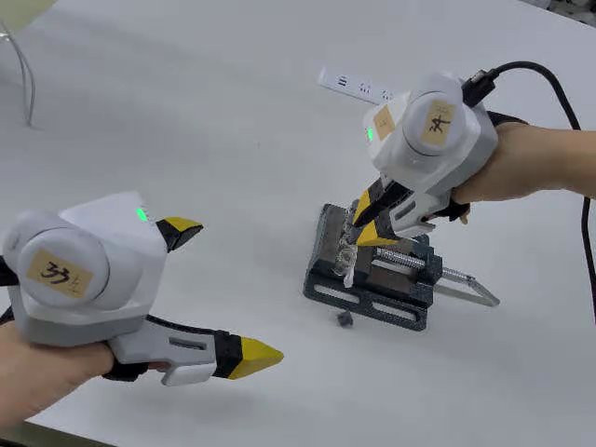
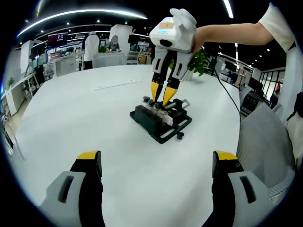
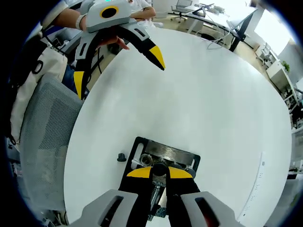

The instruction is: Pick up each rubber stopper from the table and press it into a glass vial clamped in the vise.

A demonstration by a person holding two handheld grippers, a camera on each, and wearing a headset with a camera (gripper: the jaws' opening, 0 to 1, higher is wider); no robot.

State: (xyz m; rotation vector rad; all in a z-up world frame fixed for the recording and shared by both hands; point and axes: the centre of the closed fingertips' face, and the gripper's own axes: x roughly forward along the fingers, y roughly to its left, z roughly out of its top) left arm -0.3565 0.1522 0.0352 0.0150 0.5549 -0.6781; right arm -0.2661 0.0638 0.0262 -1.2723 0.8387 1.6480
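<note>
Right gripper (image 1: 370, 224): white body, black jaws with yellow tips, held in the person's right hand (image 1: 518, 163). The jaws are drawn close and point down over the vise. In the right gripper view the tips pinch a small dark round piece, apparently a rubber stopper (image 3: 159, 169), directly above the clamped glass.

Vise (image 1: 372, 277): dark metal, flat on the table, with its screw and crank handle (image 1: 468, 286) sticking out toward the right of the head view. Glass vial (image 1: 346, 253): clear, upright, gripped between the vise's cheeks under the right gripper's tips. How many vials the vise holds cannot be told.

Loose stopper (image 1: 344, 318): small and dark, on the table just beside the near edge of the vise base, apart from both grippers.

Left gripper (image 1: 219, 291): same make, held in the left hand (image 1: 37, 372). The jaws are spread wide with nothing between them. It hangs over bare tabletop well apart from the vise, and its tips aim toward the vise in the left gripper view.

Table (image 1: 233, 140): white, round-edged. Power strip (image 1: 358, 88): white, lying beyond the right gripper. Black cable (image 1: 545, 74): runs from the right gripper's rear off the right side. Mesh chair (image 3: 42, 137): grey, beside the table edge.
</note>
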